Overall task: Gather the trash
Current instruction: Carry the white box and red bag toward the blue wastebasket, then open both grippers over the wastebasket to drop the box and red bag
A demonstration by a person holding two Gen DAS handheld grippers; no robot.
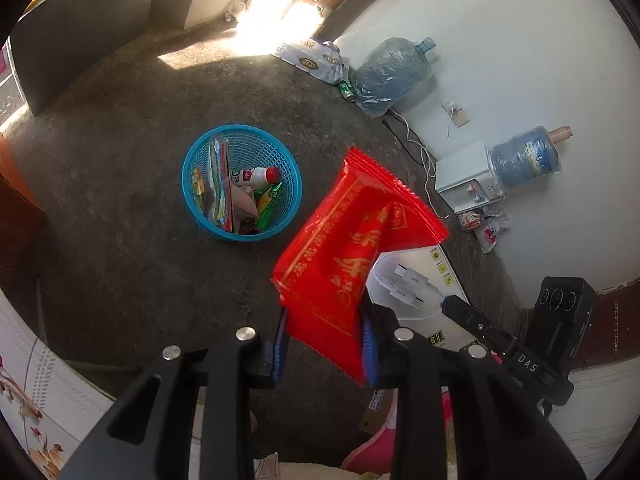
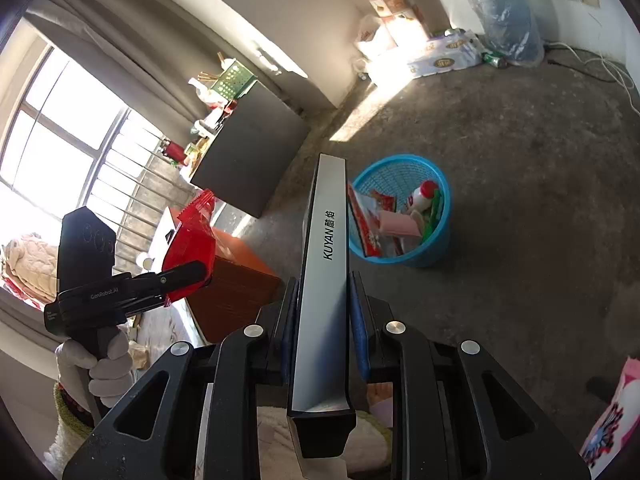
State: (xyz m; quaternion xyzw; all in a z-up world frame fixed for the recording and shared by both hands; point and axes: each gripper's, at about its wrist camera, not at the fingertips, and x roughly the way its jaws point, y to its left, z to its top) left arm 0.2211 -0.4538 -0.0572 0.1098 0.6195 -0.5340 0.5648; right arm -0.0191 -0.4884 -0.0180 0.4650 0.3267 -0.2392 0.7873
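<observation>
My left gripper (image 1: 326, 346) is shut on a red wrapper (image 1: 344, 256) with gold print, held in the air to the right of a blue mesh basket (image 1: 192, 196) that stands on the floor with several wrappers and a small bottle inside. My right gripper (image 2: 324, 328) is shut on a flat silver box (image 2: 324, 280) marked KUYAN, seen edge on, with the same basket (image 2: 436, 236) beyond it to the right. The right wrist view also shows the left gripper (image 2: 200, 276) with the red wrapper (image 2: 192, 236), held by a gloved hand (image 2: 100, 368). The right gripper's (image 1: 452, 304) box face (image 1: 424, 280) shows white in the left wrist view.
Two large water bottles (image 1: 394, 70) (image 1: 524, 156), a white dispenser (image 1: 466, 180), tissue packs (image 1: 312, 58) and cables lie along the white wall. A dark cabinet (image 2: 256, 152) and an orange wooden cabinet (image 2: 236, 280) stand left. More wrappers (image 1: 484, 226) lie by the wall.
</observation>
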